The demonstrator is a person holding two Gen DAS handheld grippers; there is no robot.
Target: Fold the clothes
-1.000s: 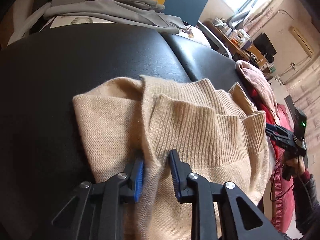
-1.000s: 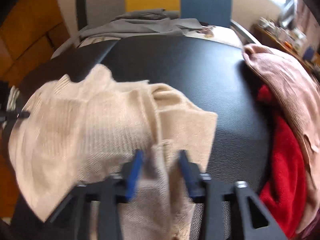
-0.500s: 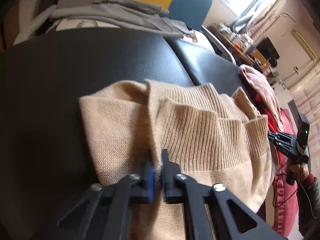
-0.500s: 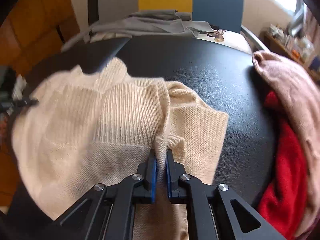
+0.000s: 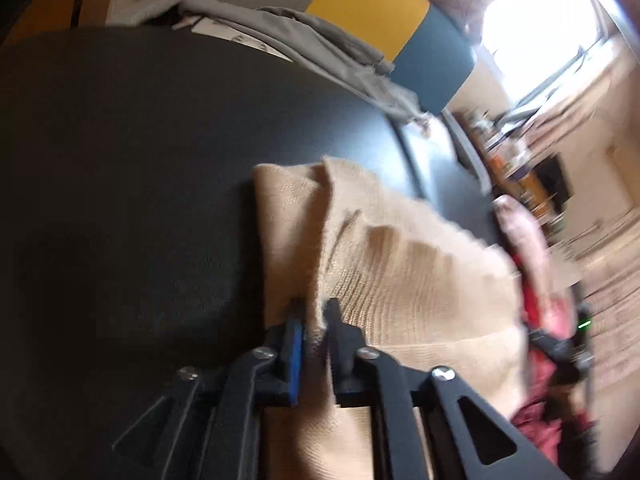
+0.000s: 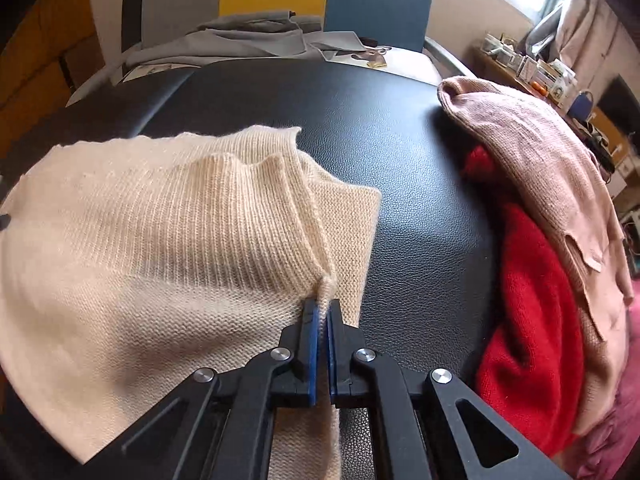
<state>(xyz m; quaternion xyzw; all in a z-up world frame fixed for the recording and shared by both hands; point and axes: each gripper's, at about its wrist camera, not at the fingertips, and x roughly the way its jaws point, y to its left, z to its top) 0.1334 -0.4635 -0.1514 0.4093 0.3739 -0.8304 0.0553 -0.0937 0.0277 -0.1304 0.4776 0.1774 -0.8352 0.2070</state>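
Left tool (image 5: 314, 312) first, through its own wrist camera: both black fingers are pinched in on a raised fold of the beige sweater (image 5: 400, 280), knit bunched between the blue pads. That sweater lies on the black tabletop (image 5: 140, 160), its ribbed part standing in soft pleats. Beyond the sweater, at the tabletop's far edge, grey clothes (image 5: 304, 36) are draped in front of a yellow and blue chair back (image 5: 384, 28). Off the sweater's far side, blurred, sit a pink garment (image 5: 520, 224) and something red; the other tool there is too smeared to read.

Over to the right wrist camera: right tool (image 6: 322, 312) is clamped narrow on a pinch of the beige sweater's edge, fabric pulled up taut into the pads. Sweater spreads away from the tool over the tabletop (image 6: 400, 128). Near the sweater, not touching it, a pink sweater (image 6: 532, 152) lies over a red one (image 6: 532, 320).
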